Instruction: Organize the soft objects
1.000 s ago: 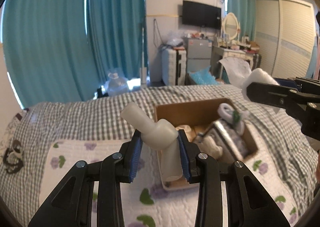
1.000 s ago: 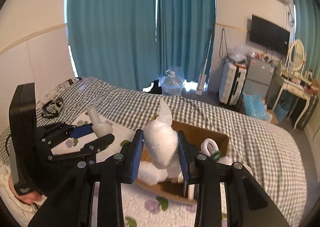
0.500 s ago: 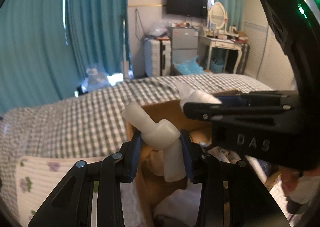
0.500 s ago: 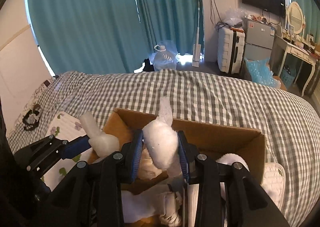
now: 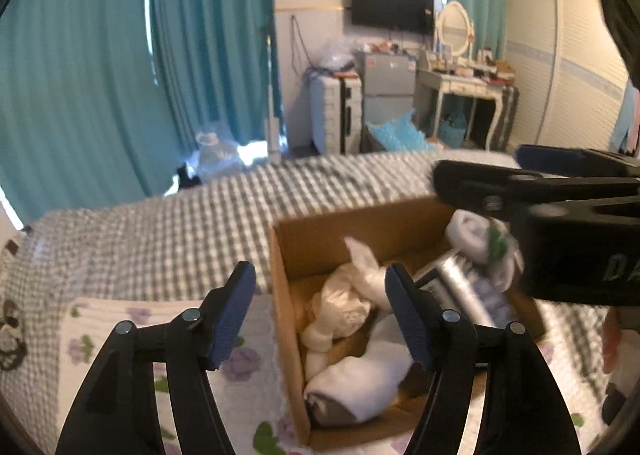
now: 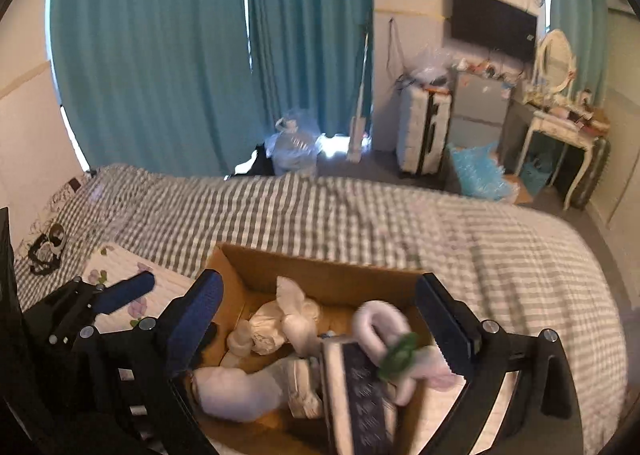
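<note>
**Both bundles dropped into the box**

The white bundles that were pinched a second ago now lie in the cardboard box (image 5: 288,255) on the bed (image 5: 160,231). Left gripper (image 5: 320,311) and right gripper (image 6: 320,319) hang above, jaws opening, empty.

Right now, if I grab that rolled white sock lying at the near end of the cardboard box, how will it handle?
The rolled white sock looks plump and soft, so probably squashy and light. Its rounded roll may unroll or sag if pinched at one end. Fabric should grip well.
</note>
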Available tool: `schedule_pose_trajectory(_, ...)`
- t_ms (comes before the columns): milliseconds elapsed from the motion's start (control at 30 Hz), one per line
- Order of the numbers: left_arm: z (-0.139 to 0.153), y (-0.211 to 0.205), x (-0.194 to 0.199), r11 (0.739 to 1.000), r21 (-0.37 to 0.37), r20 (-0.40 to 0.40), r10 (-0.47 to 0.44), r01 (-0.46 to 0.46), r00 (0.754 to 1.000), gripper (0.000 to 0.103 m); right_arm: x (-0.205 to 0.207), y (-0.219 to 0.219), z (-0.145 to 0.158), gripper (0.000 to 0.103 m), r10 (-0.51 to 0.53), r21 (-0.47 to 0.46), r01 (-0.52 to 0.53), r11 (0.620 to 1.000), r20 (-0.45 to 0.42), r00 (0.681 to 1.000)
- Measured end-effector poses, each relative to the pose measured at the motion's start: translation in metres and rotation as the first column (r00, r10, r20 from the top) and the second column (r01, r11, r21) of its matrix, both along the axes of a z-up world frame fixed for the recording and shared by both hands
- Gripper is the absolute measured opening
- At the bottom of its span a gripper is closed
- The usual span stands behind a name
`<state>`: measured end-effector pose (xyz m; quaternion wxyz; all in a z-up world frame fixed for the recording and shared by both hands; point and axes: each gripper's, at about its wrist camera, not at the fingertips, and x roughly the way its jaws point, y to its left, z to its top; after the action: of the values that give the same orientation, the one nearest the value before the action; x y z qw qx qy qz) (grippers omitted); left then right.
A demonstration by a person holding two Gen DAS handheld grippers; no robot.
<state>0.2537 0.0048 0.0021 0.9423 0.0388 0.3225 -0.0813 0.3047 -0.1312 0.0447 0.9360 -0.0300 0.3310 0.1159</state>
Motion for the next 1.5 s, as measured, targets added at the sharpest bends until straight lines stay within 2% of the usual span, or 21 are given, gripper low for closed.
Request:
schedule_pose_trajectory(133, 0.053, 0.002, -0.037, 1.000, 0.005, 0.088, 0.007, -0.007, 0.996, 0.068, -0.044, -0.016, 0.058, 0.097, -0.025, -0.005, 0.025, 1.000, 0.074, 0.997)
schedule_pose_trajectory(267, 0.119, 0.005, -0.094, 0.999, 0.025, 0.231, 0.015, -0.022, 0.973, 0.068, -0.105, -0.030, 0.127, 0.099, -0.050, -0.002, 0.051, 0.999, 0.199, 0.979)
schedule_pose_trajectory(300, 0.141, 0.007, -0.117, 0.999, 0.021, 0.281, 0.028, -0.035, 0.959, 0.068, -0.117, -0.032, 0.137, 0.100, -0.053, -0.001, 0.055, 0.998, 0.218, 0.974)
schedule_pose_trajectory(400, 0.180, 0.011, -0.167, 0.999, 0.015, 0.387, 0.034, -0.044, 0.922, 0.070, -0.166, -0.042, 0.177, 0.102, -0.050, 0.036, 0.041, 0.998, 0.287, 0.956)
schedule_pose_trajectory(433, 0.189, 0.012, -0.184, 0.998, 0.021, 0.423, 0.041, -0.055, 0.905, 0.080, -0.189, -0.046, 0.190, 0.102, -0.050, 0.050, 0.036, 0.998, 0.322, 0.946)
schedule_pose_trajectory(467, 0.198, 0.013, -0.204, 0.997, 0.024, 0.465, 0.048, -0.067, 0.884, 0.086, -0.203, -0.049, 0.197, 0.102, -0.050, 0.057, 0.032, 0.998, 0.340, 0.939)
schedule_pose_trajectory(533, 0.209, 0.017, -0.247, 0.996, 0.002, 0.555, 0.069, -0.084, 0.829, 0.091, -0.244, -0.057, 0.210, 0.103, -0.070, 0.084, 0.040, 0.996, 0.385, 0.920)
schedule_pose_trajectory(567, 0.212, 0.020, -0.264, 0.997, -0.008, 0.573, 0.066, -0.075, 0.817, 0.091, -0.256, -0.060, 0.213, 0.103, -0.079, 0.094, 0.046, 0.994, 0.394, 0.916)
schedule_pose_trajectory(633, 0.213, 0.025, -0.289, 0.997, -0.039, 0.578, 0.074, -0.062, 0.813, 0.092, -0.288, -0.068, 0.214, 0.103, -0.095, 0.127, 0.047, 0.991, 0.409, 0.907)
schedule_pose_trajectory(733, 0.208, 0.028, -0.308, 0.997, -0.064, 0.574, 0.078, -0.051, 0.815, 0.092, -0.318, -0.071, 0.206, 0.103, -0.077, 0.130, 0.023, 0.991, 0.427, 0.901)
schedule_pose_trajectory(800, 0.199, 0.028, -0.314, 0.997, -0.053, 0.577, 0.074, -0.053, 0.813, 0.092, -0.331, -0.070, 0.197, 0.103, -0.078, 0.116, 0.028, 0.993, 0.450, 0.889)
schedule_pose_trajectory(867, 0.183, 0.026, -0.317, 0.998, -0.028, 0.582, 0.060, -0.053, 0.811, 0.092, -0.339, -0.069, 0.181, 0.103, -0.072, 0.115, 0.023, 0.993, 0.445, 0.893)
schedule_pose_trajectory(933, 0.171, 0.023, -0.316, 0.999, -0.033, 0.571, 0.055, -0.043, 0.819, 0.092, -0.341, -0.067, 0.165, 0.103, -0.069, 0.127, 0.014, 0.992, 0.446, 0.892)
schedule_pose_trajectory(1067, 0.140, 0.029, -0.296, 0.997, -0.068, 0.501, 0.072, -0.044, 0.862, 0.092, -0.326, -0.058, 0.123, 0.103, -0.057, 0.093, 0.016, 0.996, 0.454, 0.889)
schedule_pose_trajectory(1200, 0.100, 0.029, -0.265, 0.996, -0.025, 0.439, 0.087, -0.085, 0.894, 0.092, -0.284, -0.055, 0.069, 0.103, -0.062, 0.160, -0.001, 0.987, 0.391, 0.918)
schedule_pose_trajectory(1267, 0.078, 0.033, -0.254, 0.996, -0.052, 0.405, 0.089, -0.074, 0.910, 0.092, -0.270, -0.052, 0.041, 0.103, -0.078, 0.161, 0.017, 0.987, 0.383, 0.920)
schedule_pose_trajectory(1333, 0.062, 0.034, -0.247, 0.994, -0.073, 0.389, 0.104, -0.082, 0.915, 0.092, -0.259, -0.052, 0.021, 0.103, -0.084, 0.162, 0.025, 0.987, 0.367, 0.926)
schedule_pose_trajectory(1500, 0.034, 0.035, -0.225, 0.995, -0.074, 0.353, 0.090, -0.068, 0.931, 0.092, -0.239, -0.050, -0.003, 0.103, -0.085, 0.129, 0.045, 0.991, 0.328, 0.941)
